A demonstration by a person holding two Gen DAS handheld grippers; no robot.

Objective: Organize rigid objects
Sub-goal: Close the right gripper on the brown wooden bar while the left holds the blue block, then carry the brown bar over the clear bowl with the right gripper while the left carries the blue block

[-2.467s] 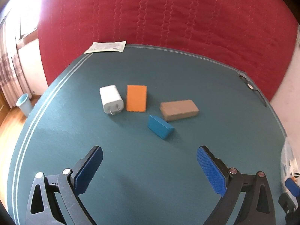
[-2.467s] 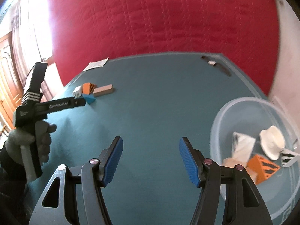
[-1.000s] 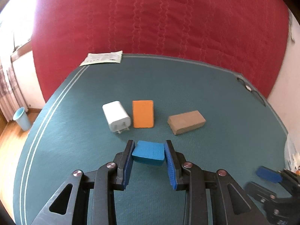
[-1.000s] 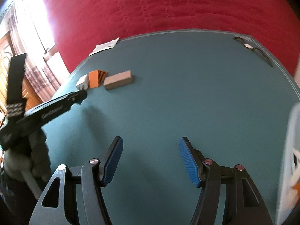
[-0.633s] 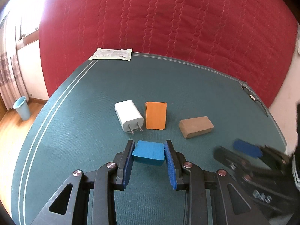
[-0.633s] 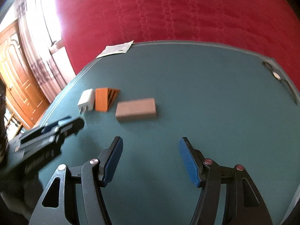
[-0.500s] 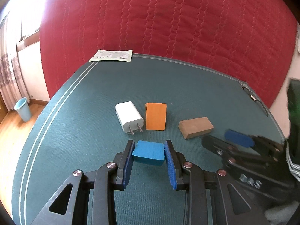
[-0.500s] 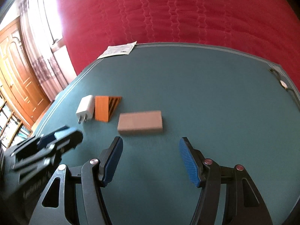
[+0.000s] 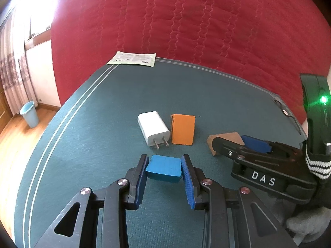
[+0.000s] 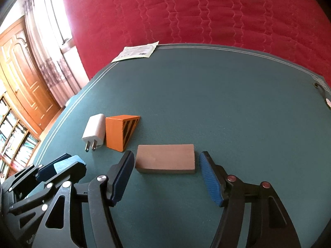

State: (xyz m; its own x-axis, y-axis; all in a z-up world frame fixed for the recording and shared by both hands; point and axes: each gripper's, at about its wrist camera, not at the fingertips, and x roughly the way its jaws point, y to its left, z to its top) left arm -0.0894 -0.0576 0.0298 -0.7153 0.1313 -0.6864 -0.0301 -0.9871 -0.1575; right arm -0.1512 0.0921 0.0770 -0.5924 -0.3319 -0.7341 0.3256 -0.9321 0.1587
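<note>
My left gripper (image 9: 164, 158) is shut on a small blue block (image 9: 163, 168), held just above the green table (image 9: 206, 95). Beyond it lie a white plug charger (image 9: 153, 128) and an orange wedge (image 9: 183, 129) side by side. A flat brown block (image 10: 165, 161) lies between the fingers of my right gripper (image 10: 166, 155). Its jaws are opening and the pads stand clear of the block's ends. In the left wrist view the right gripper (image 9: 235, 142) covers most of the brown block (image 9: 224, 138). The right wrist view shows the left gripper (image 10: 62, 165) at the lower left, plus the charger (image 10: 94, 131) and wedge (image 10: 118, 133).
A paper leaflet (image 9: 132, 59) lies at the table's far left corner, against a red quilted backdrop. A small dark object (image 9: 285, 111) rests by the far right edge. A blue bin (image 9: 30, 113) stands on the wooden floor to the left.
The left gripper closed on the blue block and has held it since. The right gripper swept in from the right, now straddles the brown block, and its jaws have widened slightly.
</note>
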